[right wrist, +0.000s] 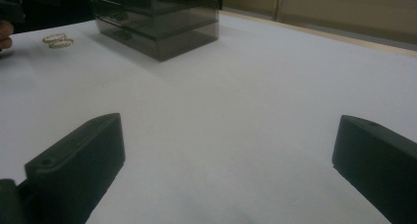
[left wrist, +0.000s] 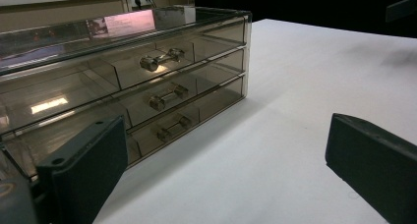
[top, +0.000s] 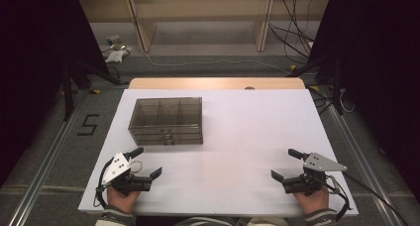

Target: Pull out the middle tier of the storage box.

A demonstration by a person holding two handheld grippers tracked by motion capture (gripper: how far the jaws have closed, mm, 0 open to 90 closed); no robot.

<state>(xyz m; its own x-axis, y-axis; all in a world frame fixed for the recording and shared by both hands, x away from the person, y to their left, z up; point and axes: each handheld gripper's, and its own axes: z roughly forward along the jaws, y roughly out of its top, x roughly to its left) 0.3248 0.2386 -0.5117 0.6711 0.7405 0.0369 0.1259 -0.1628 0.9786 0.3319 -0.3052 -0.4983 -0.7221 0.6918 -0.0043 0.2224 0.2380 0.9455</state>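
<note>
A smoky clear drawer box (top: 166, 119) stands on the white tabletop (top: 247, 132), left of centre. In the left gripper view the box (left wrist: 123, 81) shows three stacked drawers, all pushed in, each with a small metal handle (left wrist: 161, 58). Two small gold rings (right wrist: 58, 40) lie on the white surface in front of the box, close beside my left gripper (top: 145, 162). That gripper rests near the front left edge, open and holding nothing (left wrist: 226, 184). My right gripper (top: 286, 164) sits near the front right edge, open as well, with bare table between its jaws (right wrist: 226, 170).
Wooden shelving (top: 198, 18) and loose cables (top: 292, 37) lie on the floor beyond the table's far edge. Dark stands flank the table on both sides. Bare white surface stretches between the box and the right gripper.
</note>
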